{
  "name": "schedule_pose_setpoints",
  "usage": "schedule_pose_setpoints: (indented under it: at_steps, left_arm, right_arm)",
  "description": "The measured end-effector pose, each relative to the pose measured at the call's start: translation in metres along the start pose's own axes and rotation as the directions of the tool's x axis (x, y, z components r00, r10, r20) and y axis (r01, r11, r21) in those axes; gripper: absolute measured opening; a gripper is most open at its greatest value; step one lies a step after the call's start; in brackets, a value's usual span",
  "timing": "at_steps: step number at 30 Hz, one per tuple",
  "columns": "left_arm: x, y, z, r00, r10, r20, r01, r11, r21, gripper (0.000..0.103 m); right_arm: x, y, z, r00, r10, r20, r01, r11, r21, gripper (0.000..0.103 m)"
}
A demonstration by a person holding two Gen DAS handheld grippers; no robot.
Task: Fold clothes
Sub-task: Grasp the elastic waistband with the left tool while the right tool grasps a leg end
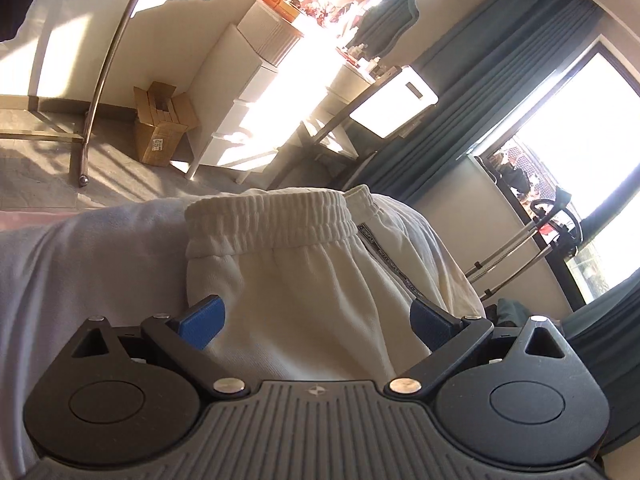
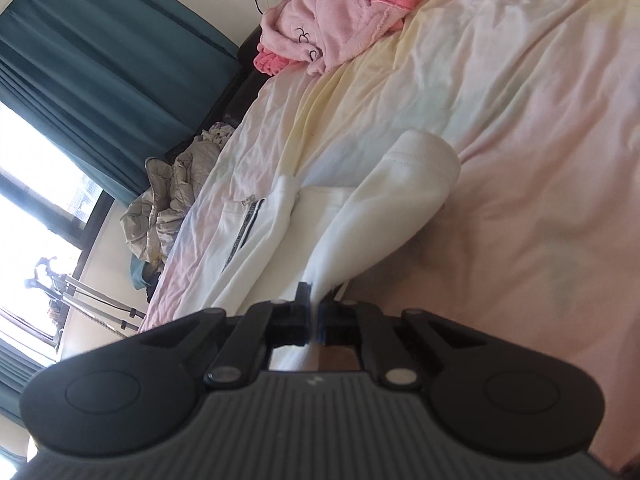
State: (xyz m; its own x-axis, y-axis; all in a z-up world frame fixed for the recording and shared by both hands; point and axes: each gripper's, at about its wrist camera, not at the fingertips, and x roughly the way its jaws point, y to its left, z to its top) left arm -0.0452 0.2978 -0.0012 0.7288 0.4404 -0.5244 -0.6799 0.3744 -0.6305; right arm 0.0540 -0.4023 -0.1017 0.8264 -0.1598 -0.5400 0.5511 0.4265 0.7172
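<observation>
White sweatpants (image 1: 300, 280) lie on the bed, their elastic waistband (image 1: 272, 216) at the far end in the left wrist view. My left gripper (image 1: 316, 324) hovers over them, open, its blue pads (image 1: 202, 322) wide apart with the cloth between and beneath them. In the right wrist view the same sweatpants (image 2: 280, 232) spread over the pale sheet (image 2: 520, 120), with a striped side seam on the left. One leg, its cuff (image 2: 424, 160) furthest away, rises to my right gripper (image 2: 316, 312), which is shut on a pinch of that white cloth.
A pink robe (image 2: 340, 28) lies bunched at the bed's far end. Crumpled grey cloth (image 2: 172, 200) sits off the bed's left edge by teal curtains (image 2: 100, 60). Beyond the bed stand a cardboard box (image 1: 160, 128), white drawers (image 1: 248, 80) and a curved metal rail (image 1: 108, 60).
</observation>
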Motion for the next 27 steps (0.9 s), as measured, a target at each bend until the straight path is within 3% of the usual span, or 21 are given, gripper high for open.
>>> schedule_pose_setpoints:
  at_steps: [6,13,16,19,21,23,27]
  left_arm:
    - [0.001,0.025,0.009,0.999,0.01,-0.036,-0.016,0.987,-0.159,0.1]
    - [0.018,0.058,0.008,0.989,-0.031,-0.145,-0.02,0.941,-0.338,0.098]
    - [0.033,0.067,0.005,0.974,-0.084,-0.21,-0.007,0.918,-0.396,0.096]
    - [0.054,0.076,-0.002,0.948,-0.113,-0.296,-0.03,0.898,-0.439,0.094]
    - [0.065,0.077,-0.004,0.942,-0.108,-0.318,-0.043,0.9,-0.433,0.094]
    - [0.068,0.075,-0.005,0.943,-0.112,-0.312,-0.032,0.907,-0.419,0.087]
    - [0.07,0.072,-0.005,0.947,-0.106,-0.304,-0.026,0.916,-0.401,0.054]
  right_arm:
    - [-0.003,-0.011,0.0,1.0,-0.012,-0.024,0.014,0.996,0.089,0.005]
    - [-0.011,-0.025,0.002,0.998,-0.052,-0.028,0.056,0.982,0.18,0.01]
    - [-0.011,-0.027,0.001,0.998,-0.06,-0.035,0.065,0.979,0.191,0.011]
    - [-0.006,-0.024,-0.001,0.997,-0.075,-0.015,0.077,0.986,0.148,0.012]
    - [0.002,-0.021,-0.002,0.994,-0.107,-0.004,0.107,0.988,0.108,0.012]
    - [0.011,-0.022,-0.002,0.993,-0.122,-0.005,0.122,0.986,0.114,0.013]
    - [0.017,-0.02,-0.002,0.992,-0.123,0.03,0.119,0.987,0.104,0.009]
